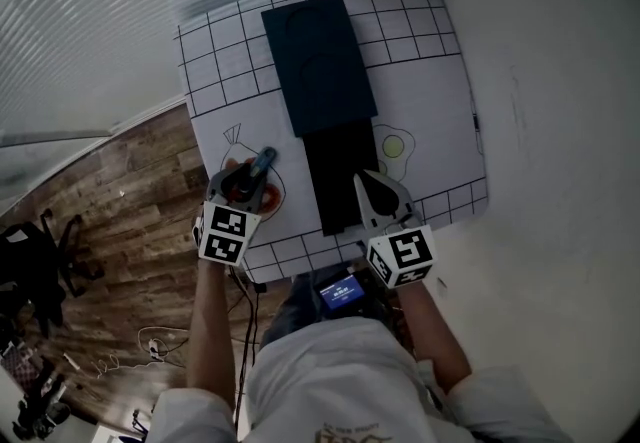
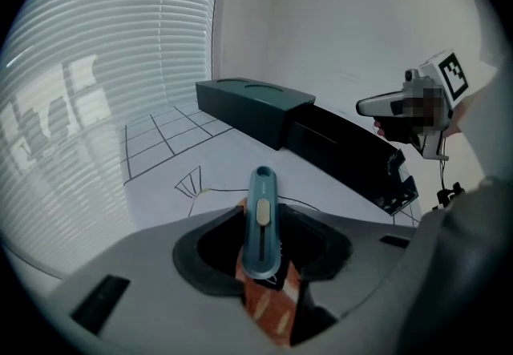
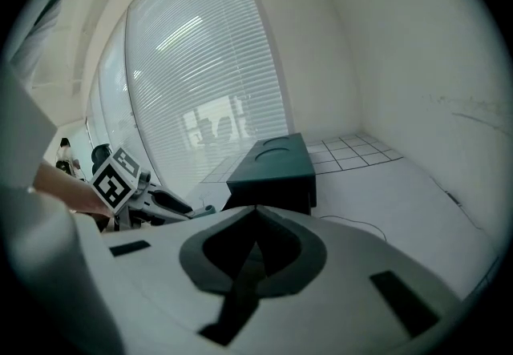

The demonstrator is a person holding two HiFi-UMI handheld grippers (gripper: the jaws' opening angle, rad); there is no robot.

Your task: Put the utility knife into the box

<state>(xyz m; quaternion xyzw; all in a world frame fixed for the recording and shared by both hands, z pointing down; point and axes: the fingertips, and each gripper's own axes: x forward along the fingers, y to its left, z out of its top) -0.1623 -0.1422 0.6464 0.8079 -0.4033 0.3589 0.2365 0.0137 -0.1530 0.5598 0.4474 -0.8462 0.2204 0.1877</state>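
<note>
Sticking out from between the jaws of the left gripper (image 1: 248,178) is the utility knife (image 2: 262,217), a slim blue-grey handle with a pale slider button along its top. The jaws are clamped on its sides, and its rounded end points away from the person. It sits over a reddish-orange drawing (image 2: 268,309) on a white mat (image 1: 440,101) printed with black grid lines. Whether the knife touches the mat cannot be told.

Just to the right of the knife is the box (image 1: 318,61), a long dark teal sleeve lying flat on the mat. Its black inner tray (image 1: 340,181) is slid out toward the person, open side up. The knife is outside the box, near the left edge of the tray.

On the far side of the tray, the right gripper (image 3: 256,211) hangs by its near right corner, with its jaws together and nothing between them. A fried egg drawing (image 1: 394,145) lies on the mat beside it.

Beyond the mat are a white table top, wood flooring (image 1: 120,211) to the left, and window blinds (image 1: 100,11).
</note>
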